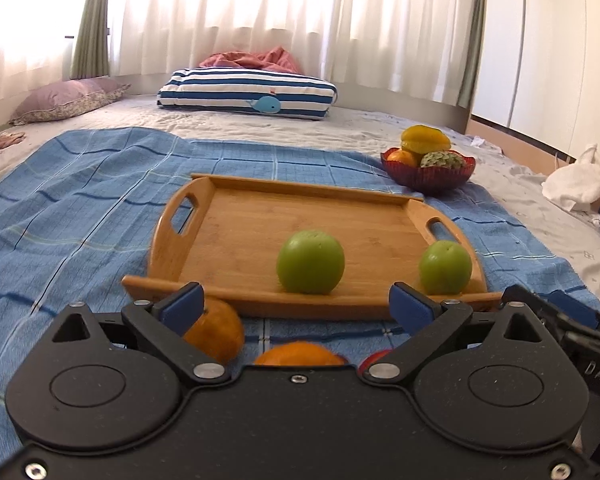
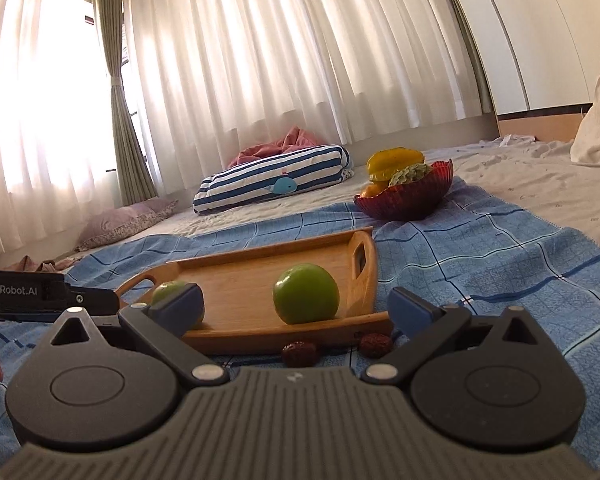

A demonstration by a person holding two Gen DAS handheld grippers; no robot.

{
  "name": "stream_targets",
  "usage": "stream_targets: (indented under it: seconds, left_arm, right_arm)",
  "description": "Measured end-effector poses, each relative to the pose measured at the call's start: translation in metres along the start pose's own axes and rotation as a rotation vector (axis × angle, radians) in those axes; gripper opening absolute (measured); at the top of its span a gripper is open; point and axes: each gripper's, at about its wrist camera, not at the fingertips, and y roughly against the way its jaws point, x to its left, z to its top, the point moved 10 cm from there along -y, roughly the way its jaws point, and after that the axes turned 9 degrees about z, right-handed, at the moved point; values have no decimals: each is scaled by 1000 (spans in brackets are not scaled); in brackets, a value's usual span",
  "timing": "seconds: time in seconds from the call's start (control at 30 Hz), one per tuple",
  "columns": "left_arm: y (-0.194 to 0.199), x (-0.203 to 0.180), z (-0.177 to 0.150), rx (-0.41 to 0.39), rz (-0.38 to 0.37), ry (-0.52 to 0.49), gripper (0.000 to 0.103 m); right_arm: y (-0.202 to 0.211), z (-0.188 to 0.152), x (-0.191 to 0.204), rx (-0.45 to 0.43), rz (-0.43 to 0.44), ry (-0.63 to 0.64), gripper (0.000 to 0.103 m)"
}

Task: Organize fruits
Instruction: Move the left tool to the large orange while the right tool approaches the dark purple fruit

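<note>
A wooden tray lies on a blue checked cloth. Two green apples stand at its near edge, one in the middle and one at the right. My left gripper is open just in front of the tray, with nothing between its fingers. Below it two oranges and a bit of red fruit lie on the cloth. In the right wrist view my right gripper is open before the tray, facing a green apple. Two dark red dates lie under it.
A red glass bowl with a yellow starfruit and other fruit stands at the cloth's far right. A striped whale cushion, a purple pillow and curtains lie behind. A white bag sits at the right.
</note>
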Motion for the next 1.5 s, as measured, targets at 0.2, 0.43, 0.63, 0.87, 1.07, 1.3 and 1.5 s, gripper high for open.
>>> stream_targets:
  seconds: [0.2, 0.43, 0.63, 0.87, 1.07, 1.3, 1.5]
  left_arm:
    - [3, 11, -19, 9, 17, 14, 99]
    - [6, 14, -33, 7, 47, -30, 99]
    - [7, 13, -40, 9, 57, -52, 94]
    - [14, 5, -42, -5, 26, -70, 77]
    - [17, -2, -46, 5, -7, -76, 62]
    - [17, -8, -50, 10, 2, -106, 58]
    - [14, -10, -54, 7, 17, -132, 61]
  right_arm:
    - [8, -3, -4, -28, -49, 0, 103]
    - [22, -14, -14, -44, -126, -34, 103]
    - [38, -16, -13, -81, -185, 7, 103]
    - [39, -20, -4, -69, -273, 106, 92]
    - [32, -29, -20, -11, -328, 45, 77]
    - [26, -35, -23, 36, -415, 82, 78]
    - [23, -44, -38, 99, -409, -12, 78]
